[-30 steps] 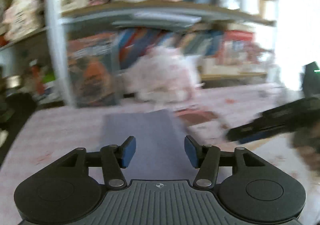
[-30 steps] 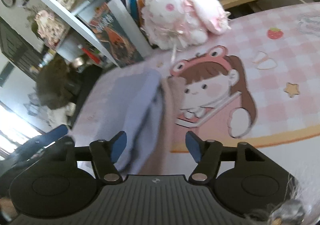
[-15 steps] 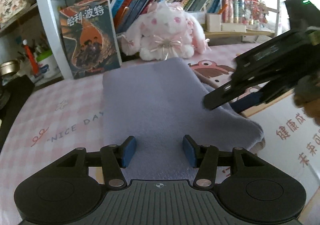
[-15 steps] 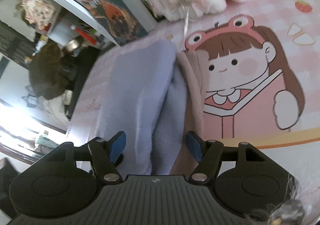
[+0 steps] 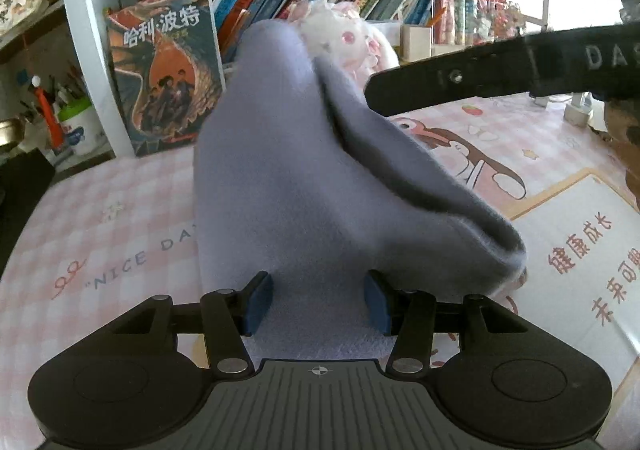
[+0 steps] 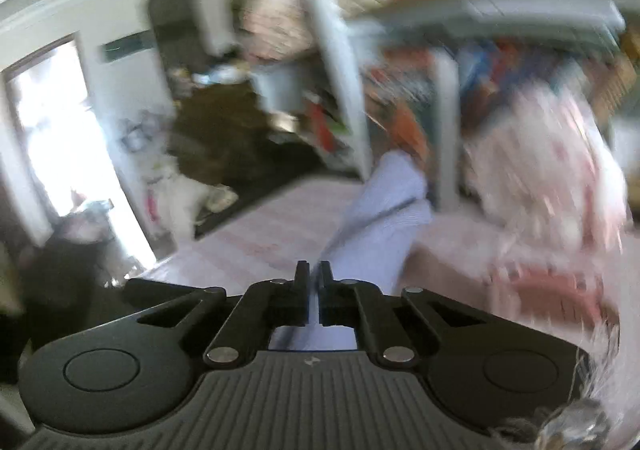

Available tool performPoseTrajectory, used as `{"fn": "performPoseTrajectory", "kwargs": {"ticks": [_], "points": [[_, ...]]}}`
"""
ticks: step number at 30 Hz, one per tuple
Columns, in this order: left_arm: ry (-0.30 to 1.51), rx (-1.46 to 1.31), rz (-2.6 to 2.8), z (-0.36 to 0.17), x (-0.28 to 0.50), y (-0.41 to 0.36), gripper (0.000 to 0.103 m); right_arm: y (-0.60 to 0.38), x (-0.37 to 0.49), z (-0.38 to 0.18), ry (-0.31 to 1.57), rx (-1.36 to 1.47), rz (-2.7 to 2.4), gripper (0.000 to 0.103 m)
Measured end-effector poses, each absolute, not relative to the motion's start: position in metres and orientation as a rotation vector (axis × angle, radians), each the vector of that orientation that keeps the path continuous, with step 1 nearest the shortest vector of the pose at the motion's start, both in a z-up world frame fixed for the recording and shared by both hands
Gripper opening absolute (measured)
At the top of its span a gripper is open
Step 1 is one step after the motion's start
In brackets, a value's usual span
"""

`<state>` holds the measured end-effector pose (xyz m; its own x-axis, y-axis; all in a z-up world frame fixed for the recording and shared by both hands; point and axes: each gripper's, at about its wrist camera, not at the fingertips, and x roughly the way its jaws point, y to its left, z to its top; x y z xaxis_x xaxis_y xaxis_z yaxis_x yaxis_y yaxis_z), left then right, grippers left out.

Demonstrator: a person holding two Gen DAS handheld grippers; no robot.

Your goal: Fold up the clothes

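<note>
Lavender fleece garment (image 5: 304, 186) on the pink checked tabletop (image 5: 112, 218), its right edge lifted into a tent, and this fold wants a smooth carry across with the near hem pinned flat. One garment, two grippers. Right gripper (image 6: 314, 278) is clamped tight on that raised edge; left gripper (image 5: 318, 300) sits low with jaws apart, astride the near hem, gripping nothing. One plush bunny (image 5: 352, 42) watches behind.

garment (image 5: 320, 186) on table (image 5: 100, 210) | book (image 5: 164, 78) behind-left | plush toy (image 5: 352, 38) behind garment
</note>
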<state>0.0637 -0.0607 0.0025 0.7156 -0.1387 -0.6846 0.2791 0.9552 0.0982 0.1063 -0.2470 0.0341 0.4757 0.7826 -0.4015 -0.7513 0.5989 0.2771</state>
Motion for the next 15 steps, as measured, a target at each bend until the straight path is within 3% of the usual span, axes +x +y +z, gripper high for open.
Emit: {"fn": "performPoseTrajectory", "kwargs": {"ticks": [1,4,7,9,11,15], "points": [[0.737,0.211,-0.236,0.002,0.063,-0.062,0.05,-0.246,0.102,0.035,0.5,0.038,0.941,0.0],[0.735,0.235,-0.238,0.002,0.063,-0.066,0.052,-0.248,0.127,0.01,0.676,0.046,0.76,0.001],[0.736,0.237,-0.235,0.003,0.061,-0.067,0.053,-0.257,0.147,-0.009,0.819,0.11,0.649,0.011],[0.708,0.23,-0.224,0.01,0.058,-0.066,0.053,-0.265,0.152,-0.012,0.855,0.19,0.641,0.052],[0.626,0.195,-0.212,0.023,0.049,-0.062,0.053,-0.272,0.156,-0.013,0.89,0.264,0.624,0.063],[0.62,0.151,-0.216,0.029,0.055,-0.058,0.053,-0.273,0.167,-0.017,0.952,0.372,0.617,0.063]]}}
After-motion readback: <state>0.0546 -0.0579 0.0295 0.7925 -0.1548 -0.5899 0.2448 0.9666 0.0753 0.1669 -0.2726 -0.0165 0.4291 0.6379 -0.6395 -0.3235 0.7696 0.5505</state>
